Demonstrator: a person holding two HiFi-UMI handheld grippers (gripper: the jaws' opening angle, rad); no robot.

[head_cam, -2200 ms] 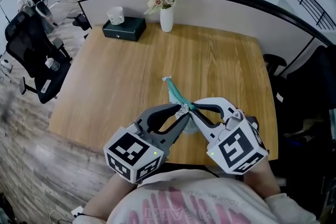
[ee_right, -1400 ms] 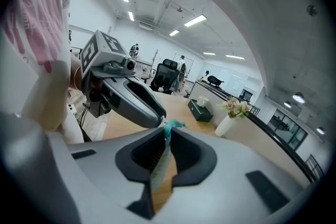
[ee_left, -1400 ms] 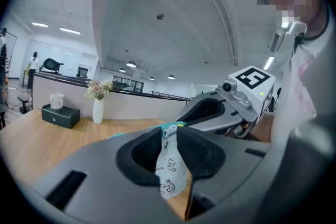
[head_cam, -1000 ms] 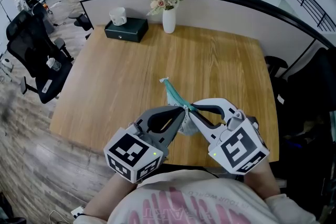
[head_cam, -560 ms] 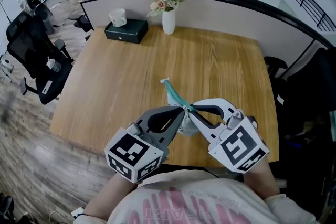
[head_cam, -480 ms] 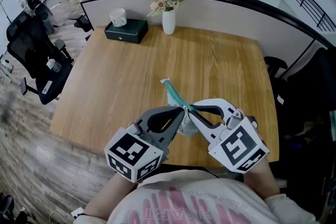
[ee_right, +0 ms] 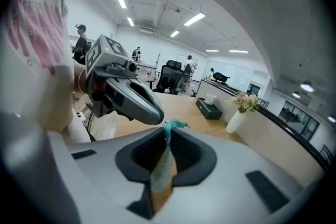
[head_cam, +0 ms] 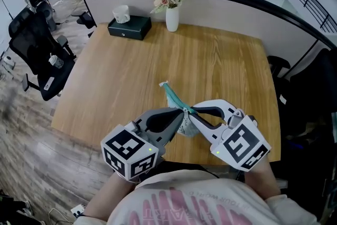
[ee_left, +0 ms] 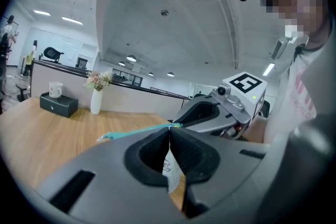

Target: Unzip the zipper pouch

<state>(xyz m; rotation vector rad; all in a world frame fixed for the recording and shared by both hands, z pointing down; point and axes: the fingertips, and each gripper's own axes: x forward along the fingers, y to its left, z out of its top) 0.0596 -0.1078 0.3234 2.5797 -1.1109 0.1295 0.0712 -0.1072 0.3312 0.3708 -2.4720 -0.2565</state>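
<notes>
The zipper pouch (head_cam: pixel 174 98) is pale, with a teal zipper along its top edge. It hangs in the air over the near part of the wooden table (head_cam: pixel 210 60), its far end pointing away from me. My left gripper (head_cam: pixel 181 112) is shut on the pouch's near end at the zipper (ee_left: pixel 137 131), and the pale body (ee_left: pixel 171 168) hangs between its pads. My right gripper (head_cam: pixel 191 111) meets it tip to tip and is shut on the same end. The teal tip (ee_right: pixel 171 125) pokes out above its jaws and the pouch body (ee_right: pixel 161 173) hangs below.
A white vase of flowers (head_cam: pixel 172 16) and a black tissue box (head_cam: pixel 129 27) stand at the table's far edge, against a low partition. Black office chairs (head_cam: pixel 32 45) stand on the floor to the left. The table's near edge is just under the grippers.
Both grippers hold the pouch in the same place as before. Only the head view has shifted slightly.
</notes>
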